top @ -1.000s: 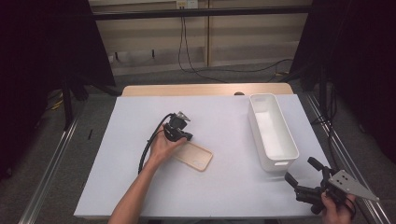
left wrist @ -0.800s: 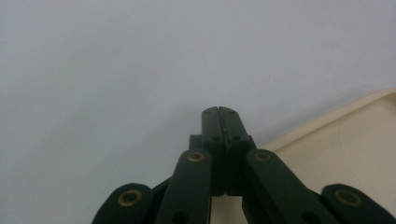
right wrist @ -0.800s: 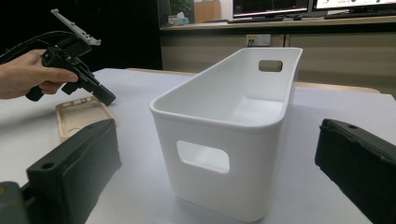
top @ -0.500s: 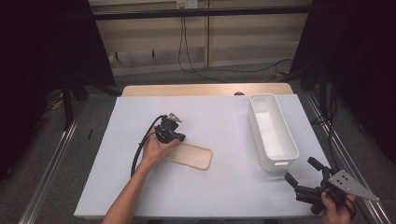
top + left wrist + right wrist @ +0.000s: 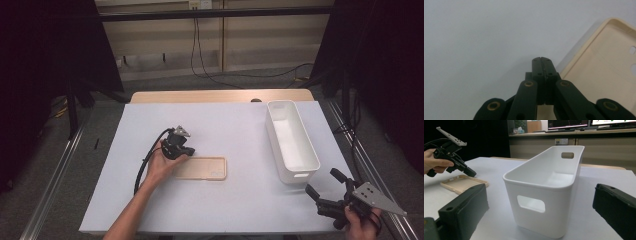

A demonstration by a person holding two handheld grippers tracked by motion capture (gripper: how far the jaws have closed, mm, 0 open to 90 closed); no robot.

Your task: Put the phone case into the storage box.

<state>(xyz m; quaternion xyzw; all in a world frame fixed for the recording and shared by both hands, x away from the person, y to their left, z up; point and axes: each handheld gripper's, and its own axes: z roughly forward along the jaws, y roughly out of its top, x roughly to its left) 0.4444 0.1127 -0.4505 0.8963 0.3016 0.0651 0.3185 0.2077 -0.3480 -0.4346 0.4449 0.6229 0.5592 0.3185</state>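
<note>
A beige phone case [image 5: 202, 168] lies hollow side up on the white table top [image 5: 230, 130], left of centre. My left gripper [image 5: 188, 151] is shut with nothing in it, its tip just above the table at the case's far-left corner. In the left gripper view the closed jaws [image 5: 541, 60] hang over bare table, with the case [image 5: 604, 72] to their right. My right gripper [image 5: 321, 181] stands open at the near right corner, held by a hand. In the right gripper view it [image 5: 540, 192] faces the end of a white bin [image 5: 544, 185], still short of it.
The empty white bin [image 5: 291, 140] with handle cut-outs runs front to back along the table's right side. The left gripper's cable [image 5: 145, 167] loops beside the forearm. The right gripper view also shows the left gripper [image 5: 471, 173] and the case [image 5: 461, 183].
My left hand and its gripper have moved left and slightly nearer along the case's far edge. The case now lies squarer to the table's edge. The right gripper has stayed put.
</note>
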